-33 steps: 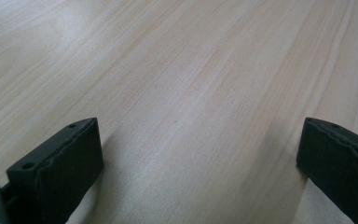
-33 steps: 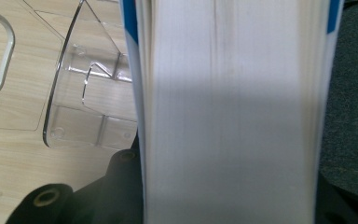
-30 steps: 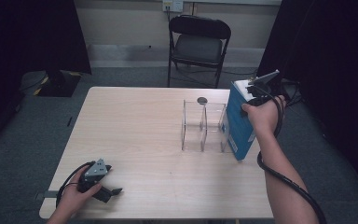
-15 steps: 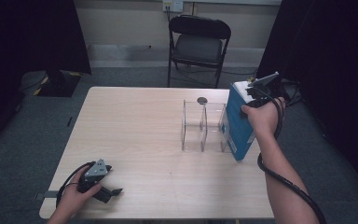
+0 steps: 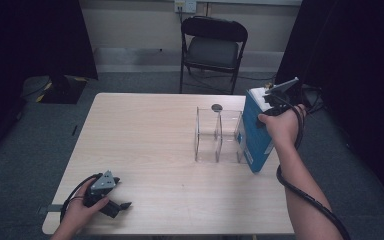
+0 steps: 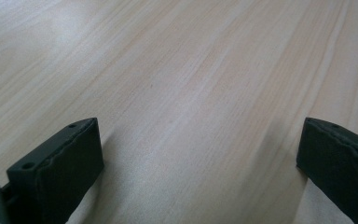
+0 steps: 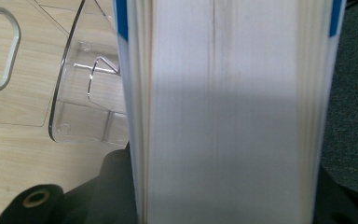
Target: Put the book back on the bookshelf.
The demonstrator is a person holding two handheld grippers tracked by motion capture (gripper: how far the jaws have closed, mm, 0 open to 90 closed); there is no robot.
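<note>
Found the right tongs (image 5: 266,102) set over the top of a blue book (image 5: 255,135), jaws flanking its two covers and page edges packed between them. Caught those jaws just easing apart, yet pressed against both covers as far as the right gripper view told. Saw the book standing upright directly beneath these tongs, footed on the counter (image 5: 155,140) near its right edge. Noted a clear plastic rack (image 5: 217,135) just beside the book, on the side away from the right hand (image 5: 282,125) wrapped round the tongs. Spotted the left tongs (image 5: 122,207) well apart from all that, low at the counter's near left corner, gripped in the left hand (image 5: 77,212). Found those jaws spread wide, with nothing between them but bare wood.
</note>
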